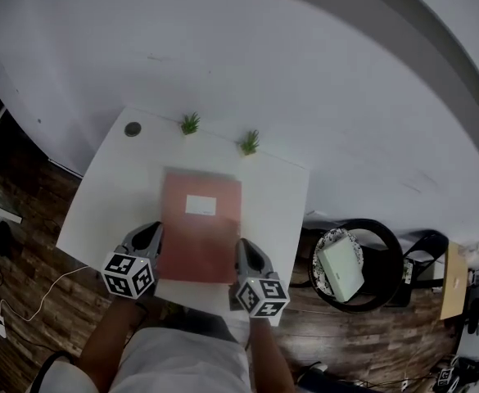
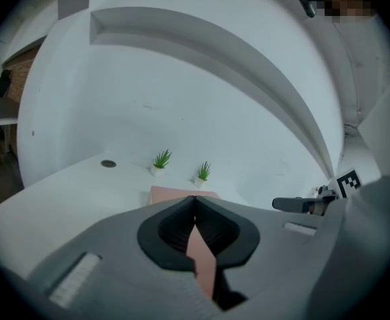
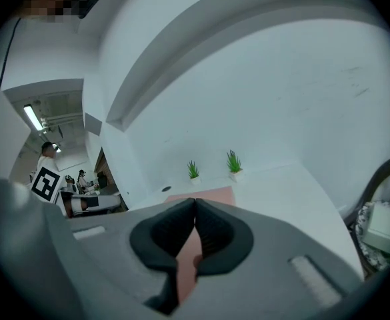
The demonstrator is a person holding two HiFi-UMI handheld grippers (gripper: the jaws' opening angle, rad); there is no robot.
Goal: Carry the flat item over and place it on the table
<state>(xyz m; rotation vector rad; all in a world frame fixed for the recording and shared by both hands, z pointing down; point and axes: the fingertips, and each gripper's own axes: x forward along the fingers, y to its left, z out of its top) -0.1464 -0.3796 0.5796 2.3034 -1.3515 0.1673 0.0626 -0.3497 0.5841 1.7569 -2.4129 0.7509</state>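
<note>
At centre frame, pink flat item [image 1: 200,228] over white table [image 1: 100,195]; left gripper [image 1: 154,237] clenched on its lower-left edge; right gripper [image 1: 246,252] clamped on its lower-right edge; left plant [image 1: 190,124], right plant [image 1: 249,142] along table's upper edge; dark disc [image 1: 133,128] at upper-left corner.

A white table [image 1: 108,195] fills the middle of the head view and stands on a dark wood floor [image 1: 26,256]. Near its far edge, towards the top of the frame, sit a left potted plant [image 1: 190,124] and a right potted plant [image 1: 249,142], both small and green. A dark round disc [image 1: 133,128] lies at its upper-left corner.
</note>
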